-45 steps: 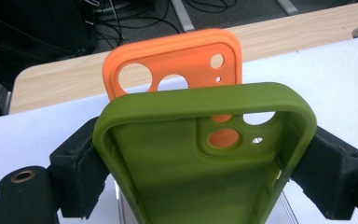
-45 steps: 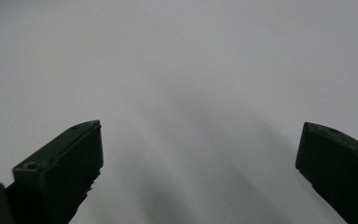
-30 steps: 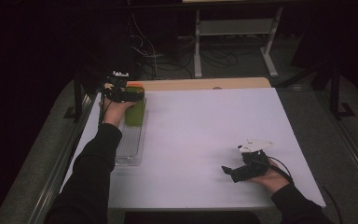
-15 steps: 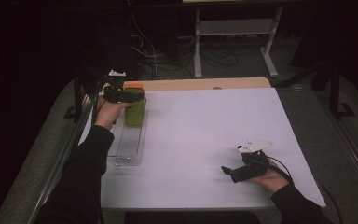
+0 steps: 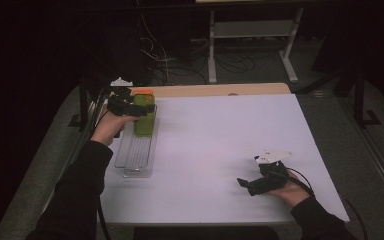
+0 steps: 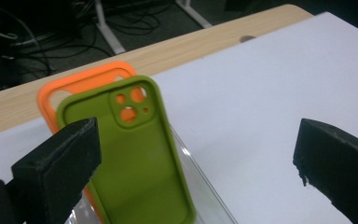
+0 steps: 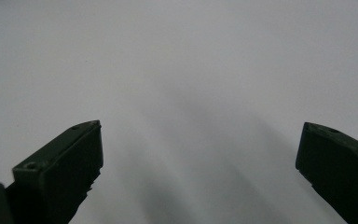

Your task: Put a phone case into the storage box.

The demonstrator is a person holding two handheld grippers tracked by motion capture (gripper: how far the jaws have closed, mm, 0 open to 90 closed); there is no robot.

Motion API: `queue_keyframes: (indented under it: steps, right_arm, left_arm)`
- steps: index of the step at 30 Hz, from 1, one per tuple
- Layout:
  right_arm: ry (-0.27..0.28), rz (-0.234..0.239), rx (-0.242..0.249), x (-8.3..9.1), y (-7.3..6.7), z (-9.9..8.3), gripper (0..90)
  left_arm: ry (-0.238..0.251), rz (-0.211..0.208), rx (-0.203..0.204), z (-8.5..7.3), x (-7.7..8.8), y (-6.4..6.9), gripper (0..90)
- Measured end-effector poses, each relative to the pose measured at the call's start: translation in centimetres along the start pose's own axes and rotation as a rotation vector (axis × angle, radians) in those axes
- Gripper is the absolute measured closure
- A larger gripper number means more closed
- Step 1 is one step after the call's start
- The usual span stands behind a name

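A green phone case [image 6: 135, 158] stands upright in a clear slotted rack [image 5: 136, 152] at the table's left, with an orange phone case [image 6: 81, 84] standing right behind it. In the high view the green phone case [image 5: 144, 117] and the orange phone case [image 5: 142, 92] sit at the rack's far end. My left gripper [image 6: 196, 172] hovers open just in front of the green case, its jaws wide apart and holding nothing; from above the left gripper [image 5: 142, 108] overlaps the case's top. My right gripper [image 5: 245, 184] rests open near the front right of the table, and the right gripper [image 7: 198, 177] has bare white surface between its jaws.
The white table top [image 5: 220, 145] stretches between the two hands. A wooden strip [image 5: 215, 90] runs along the far edge. Behind the table are cables and a metal stand [image 5: 252, 35] on a dark floor.
My left hand has drawn back toward the left and slightly up from the green case. The right gripper has stayed where it was.
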State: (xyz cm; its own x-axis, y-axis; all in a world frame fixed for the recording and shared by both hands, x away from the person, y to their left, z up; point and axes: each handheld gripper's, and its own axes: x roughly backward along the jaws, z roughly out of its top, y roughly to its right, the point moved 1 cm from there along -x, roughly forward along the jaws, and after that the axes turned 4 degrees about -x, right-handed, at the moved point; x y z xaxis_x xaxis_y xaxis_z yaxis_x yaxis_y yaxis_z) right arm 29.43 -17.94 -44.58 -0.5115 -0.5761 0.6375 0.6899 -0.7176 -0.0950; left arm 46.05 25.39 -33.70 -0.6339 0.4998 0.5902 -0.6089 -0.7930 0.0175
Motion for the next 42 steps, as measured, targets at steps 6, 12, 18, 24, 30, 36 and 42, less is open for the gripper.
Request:
queue_keyframes:
  steps: [6, 12, 18, 24, 30, 36, 42]
  right_arm:
    - [0.0, 0.002, -0.001, 0.0, 0.0, 0.0, 0.0]
    - [0.005, 0.001, -0.007, 0.1, 0.0, 0.1, 0.0]
    - [0.011, 0.002, -0.003, 0.2, 0.0, 0.2, 0.0]
    - [0.015, 0.0, 0.002, 0.3, 0.1, 0.3, 0.0]
    - [0.015, 0.002, -0.004, 0.4, 0.1, 0.4, 0.0]
    - [0.015, 0.003, 0.0, 0.5, 0.0, 0.4, 0.0]
    - [0.02, 0.004, -0.002, 0.6, 0.0, 0.5, 0.0]
  left_arm:
    - [0.002, -0.047, -0.023, -0.6, 0.8, 1.0, 0.4]
    - [-0.003, -0.085, -0.059, -1.2, 1.4, 2.0, 0.4]
    - [0.005, -0.105, -0.066, -1.7, 2.1, 3.2, 0.4]
    - [0.015, -0.123, -0.085, -2.5, 2.8, 4.2, 0.5]
    - [0.018, -0.134, -0.088, -3.5, 3.2, 4.9, 0.5]
    - [0.016, -0.151, -0.091, -4.6, 3.5, 5.5, 0.5]
    - [0.014, -0.171, -0.09, -5.7, 3.9, 6.2, 0.5]
